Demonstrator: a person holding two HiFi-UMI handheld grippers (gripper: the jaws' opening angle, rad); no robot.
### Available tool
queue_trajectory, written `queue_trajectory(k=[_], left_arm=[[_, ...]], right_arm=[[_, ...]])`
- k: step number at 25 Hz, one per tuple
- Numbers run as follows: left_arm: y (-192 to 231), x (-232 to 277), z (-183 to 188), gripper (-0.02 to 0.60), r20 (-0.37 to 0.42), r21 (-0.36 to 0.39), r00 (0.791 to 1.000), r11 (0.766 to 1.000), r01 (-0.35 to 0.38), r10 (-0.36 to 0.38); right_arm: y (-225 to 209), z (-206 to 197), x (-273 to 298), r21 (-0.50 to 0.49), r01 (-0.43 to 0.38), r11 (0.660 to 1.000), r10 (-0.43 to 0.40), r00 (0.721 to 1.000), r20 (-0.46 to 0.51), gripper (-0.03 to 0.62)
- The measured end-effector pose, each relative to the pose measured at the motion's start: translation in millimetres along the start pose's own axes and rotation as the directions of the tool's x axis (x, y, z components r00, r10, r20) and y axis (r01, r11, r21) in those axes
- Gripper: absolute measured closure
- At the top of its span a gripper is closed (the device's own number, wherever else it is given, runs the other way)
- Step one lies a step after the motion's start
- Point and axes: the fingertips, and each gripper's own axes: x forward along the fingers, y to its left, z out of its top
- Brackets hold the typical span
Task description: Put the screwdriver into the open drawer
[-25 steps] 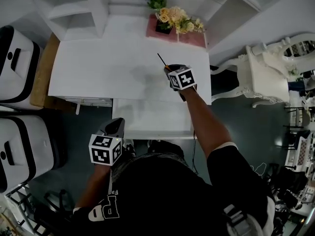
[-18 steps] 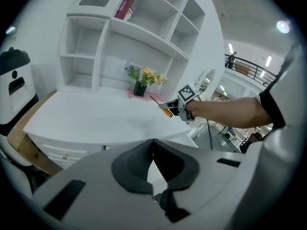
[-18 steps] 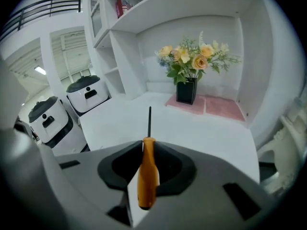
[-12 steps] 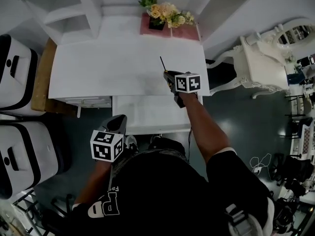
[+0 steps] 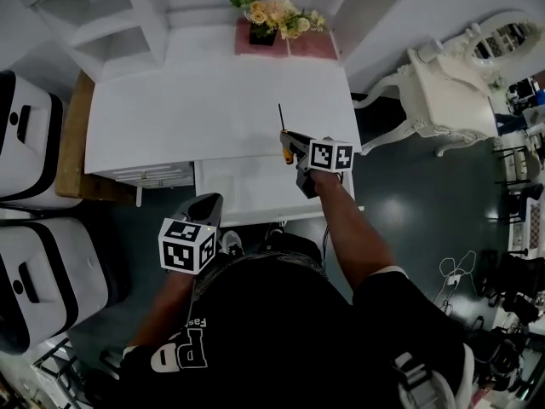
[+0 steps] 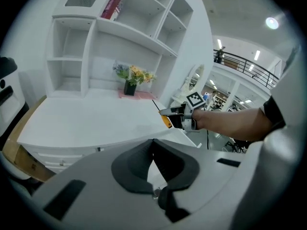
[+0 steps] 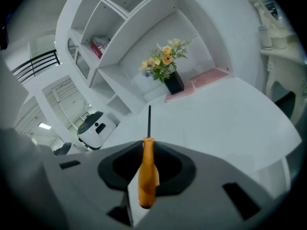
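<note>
The screwdriver has an orange handle and a thin dark shaft that points away from me. My right gripper is shut on the handle and holds it above the front edge of the white desk, right over the open white drawer. In the left gripper view the right gripper shows with the orange handle in it. My left gripper hangs below the drawer's front, at its left corner, jaws together with nothing between them.
A dark vase of flowers stands on a pink mat at the desk's back edge, under white shelves. White rounded machines stand left of the desk. An ornate white chair is to the right.
My right gripper has carried the screwdriver toward me, from over the desk top to its front edge above the drawer, rolling as it came. The left gripper has hardly moved.
</note>
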Motion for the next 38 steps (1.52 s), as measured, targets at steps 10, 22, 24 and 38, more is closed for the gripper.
queue_trajectory(k=[10, 22, 24, 38], left_arm=[[-10.9, -9.9, -7.0, 0.571, 0.011, 0.051, 0.998, 0.997, 0.054, -0.055], [-15.9, -14.8, -10.5, 0.571, 0.017, 0.071, 0.999, 0.996, 0.049, -0.05], [-19.6, -11.9, -6.9, 0.57, 0.021, 0.064, 0.999, 0.997, 0.043, -0.044], [-22.8, 9.6, 2.5, 0.57, 0.043, -0.037, 0.997, 0.997, -0.061, 0.063]], right_arm=[[27.7, -31.4, -31.2, -0.018, -0.018, 1.0, 0.019, 0.999, 0.034, 0.516], [51.6, -53.5, -63.2, -0.063, -0.05, 0.997, 0.053, 0.998, 0.034, 0.519], [51.5, -56.9, -63.3, -0.071, -0.066, 0.995, 0.067, 0.998, 0.013, 0.519], [31.4, -76.8, -55.4, -0.179, -0.167, 0.97, 0.137, 0.976, -0.17, 0.519]])
